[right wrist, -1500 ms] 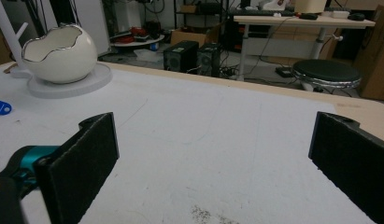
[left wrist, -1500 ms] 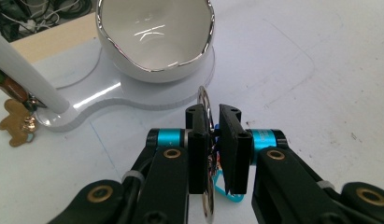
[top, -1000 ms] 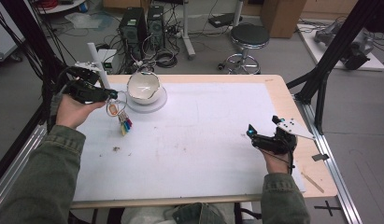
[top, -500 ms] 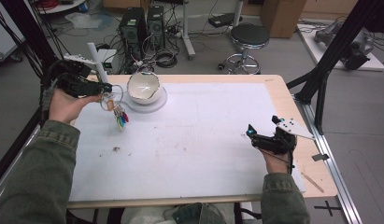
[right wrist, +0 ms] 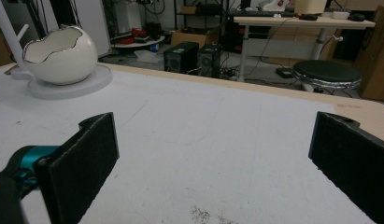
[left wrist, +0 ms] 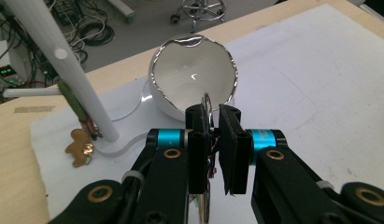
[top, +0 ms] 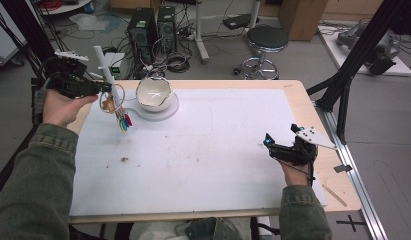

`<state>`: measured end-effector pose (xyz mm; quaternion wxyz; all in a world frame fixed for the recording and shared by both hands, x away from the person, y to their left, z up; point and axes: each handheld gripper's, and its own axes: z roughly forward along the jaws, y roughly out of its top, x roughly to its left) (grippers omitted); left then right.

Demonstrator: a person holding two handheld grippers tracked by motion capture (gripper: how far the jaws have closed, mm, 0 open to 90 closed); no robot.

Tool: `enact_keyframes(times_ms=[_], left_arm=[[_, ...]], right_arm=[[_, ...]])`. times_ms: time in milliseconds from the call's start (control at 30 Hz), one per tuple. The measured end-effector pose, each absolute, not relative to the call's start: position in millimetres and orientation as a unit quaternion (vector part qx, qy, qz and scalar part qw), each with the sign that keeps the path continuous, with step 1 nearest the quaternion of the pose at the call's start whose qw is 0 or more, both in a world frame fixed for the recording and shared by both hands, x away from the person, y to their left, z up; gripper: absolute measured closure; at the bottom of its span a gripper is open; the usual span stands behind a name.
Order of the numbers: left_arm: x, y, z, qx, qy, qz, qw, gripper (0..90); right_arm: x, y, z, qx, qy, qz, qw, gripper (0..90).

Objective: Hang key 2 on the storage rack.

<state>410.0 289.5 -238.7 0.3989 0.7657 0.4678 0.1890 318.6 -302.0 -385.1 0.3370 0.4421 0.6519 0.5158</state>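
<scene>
Near the surface's far left corner, the left hand-held gripper (top: 104, 88) clenches a key ring (top: 116, 95); the white stand's post (top: 106, 67) rises just behind it.

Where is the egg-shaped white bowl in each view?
High view: egg-shaped white bowl upper left, on its round white base.
Left gripper view: centre, just beyond the jaws.
Right gripper view: far upper left.
Shared landmark: the white post beside the bowl.
</scene>
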Motion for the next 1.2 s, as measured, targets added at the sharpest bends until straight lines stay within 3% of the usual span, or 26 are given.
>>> enact_keyframes(times_ms=[833, 1200], left_arm=[[435.9, 321.8, -225.5, 0.743, 0.49, 0.187, 0.416, 82.1], [448.1, 325.1, -222.5, 0.702, 0.528, 0.191, 0.438, 82.1]], right_arm=[[318.4, -301.7, -385.3, 0.442, 0.654, 0.512, 0.338, 0.5], [317.1, -302.9, -385.5, 0.443, 0.653, 0.512, 0.34, 0.5]])
